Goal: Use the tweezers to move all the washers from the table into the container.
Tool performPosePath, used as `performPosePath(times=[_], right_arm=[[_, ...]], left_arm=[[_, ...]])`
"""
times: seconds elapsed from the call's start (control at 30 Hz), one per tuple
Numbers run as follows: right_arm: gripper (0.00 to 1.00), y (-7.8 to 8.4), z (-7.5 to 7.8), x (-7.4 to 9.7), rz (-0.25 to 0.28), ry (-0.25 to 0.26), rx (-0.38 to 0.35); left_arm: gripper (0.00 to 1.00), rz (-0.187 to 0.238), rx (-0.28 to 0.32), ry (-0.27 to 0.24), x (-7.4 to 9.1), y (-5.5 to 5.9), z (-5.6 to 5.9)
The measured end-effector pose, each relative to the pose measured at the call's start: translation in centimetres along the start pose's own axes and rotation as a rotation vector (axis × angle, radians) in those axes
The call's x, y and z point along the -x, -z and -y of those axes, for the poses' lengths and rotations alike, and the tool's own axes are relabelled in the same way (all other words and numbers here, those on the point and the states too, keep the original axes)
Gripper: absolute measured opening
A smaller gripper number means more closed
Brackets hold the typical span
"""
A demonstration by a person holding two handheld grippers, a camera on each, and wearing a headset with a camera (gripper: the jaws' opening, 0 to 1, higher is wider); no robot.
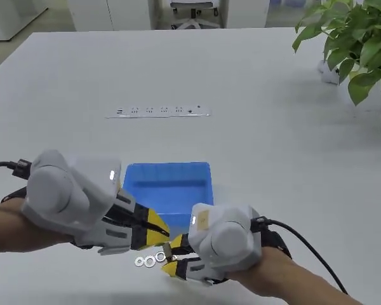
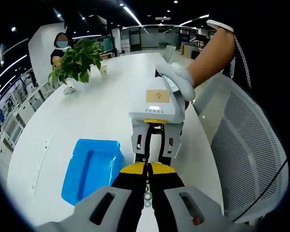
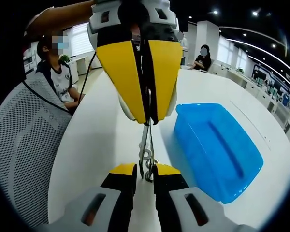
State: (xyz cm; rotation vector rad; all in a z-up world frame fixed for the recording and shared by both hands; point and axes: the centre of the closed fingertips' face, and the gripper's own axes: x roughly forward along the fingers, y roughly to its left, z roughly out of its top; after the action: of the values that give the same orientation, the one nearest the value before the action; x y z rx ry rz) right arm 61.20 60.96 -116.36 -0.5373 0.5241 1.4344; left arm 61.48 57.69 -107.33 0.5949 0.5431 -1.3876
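Thin metal tweezers [image 3: 146,140] run between my two grippers, which face each other tip to tip. My left gripper [image 1: 162,230] [image 2: 146,168] is shut on the tweezers' upper end. My right gripper [image 1: 168,257] [image 3: 145,170] is closed on the two arms near their tips. Three small silver washers [image 1: 150,260] lie on the white table just below the jaws, in front of the blue container [image 1: 168,167] [image 3: 217,150]. In the left gripper view the washers [image 2: 147,199] lie beneath my yellow jaws. I cannot tell whether the tips hold a washer.
A power strip [image 1: 159,112] lies flat on the table beyond the container. A potted plant [image 1: 359,44] stands at the far right corner. A mesh chair [image 2: 241,145] is beside the table, and a black cable [image 1: 311,251] trails from the right gripper.
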Motion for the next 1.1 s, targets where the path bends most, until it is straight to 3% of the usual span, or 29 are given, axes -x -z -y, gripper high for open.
performPosePath(times=[0.57, 1.1], right_arm=[[0.14, -0.57, 0.40, 0.72, 0.030, 0.032, -0.046], [0.11, -0.49, 0.24, 0.80, 0.025, 0.021, -0.075]], left_arm=[[0.05, 0.022, 0.035, 0.021, -0.09, -0.13, -0.10], [0.05, 0.023, 0.035, 0.031, -0.21, -0.13, 0.05]])
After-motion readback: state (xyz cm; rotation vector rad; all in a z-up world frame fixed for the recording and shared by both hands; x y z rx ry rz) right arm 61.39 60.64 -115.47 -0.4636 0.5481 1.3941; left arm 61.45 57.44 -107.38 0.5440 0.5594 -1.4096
